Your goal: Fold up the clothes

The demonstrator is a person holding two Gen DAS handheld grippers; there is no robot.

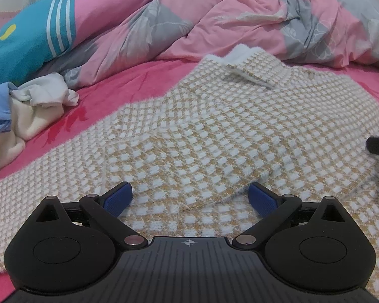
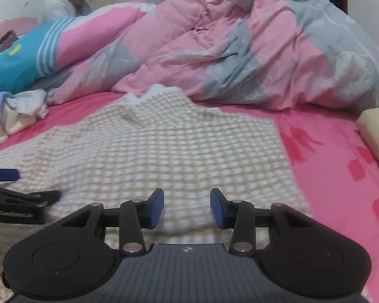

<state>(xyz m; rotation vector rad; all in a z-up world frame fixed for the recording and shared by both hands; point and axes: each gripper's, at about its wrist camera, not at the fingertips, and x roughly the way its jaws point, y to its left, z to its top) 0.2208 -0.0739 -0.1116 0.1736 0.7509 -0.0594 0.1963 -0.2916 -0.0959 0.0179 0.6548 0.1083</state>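
Left wrist view: the checked sweater [image 1: 214,126] is spread on the pink bedsheet [image 1: 144,80], a sleeve folded across it. Left gripper [image 1: 189,197] is held wide, right gripper [image 2: 187,207] half-open, both empty. The hem should be gripped squarely

No readable text, label, brand or number in either view. Only sign: small crosshair mark [image 1: 188,243] on ribbed black body of left gripper [image 1: 190,197], centred behind its fingers; same crosshair mark [image 2: 187,249] on body of right gripper [image 2: 187,208], likewise centred behind fingers.
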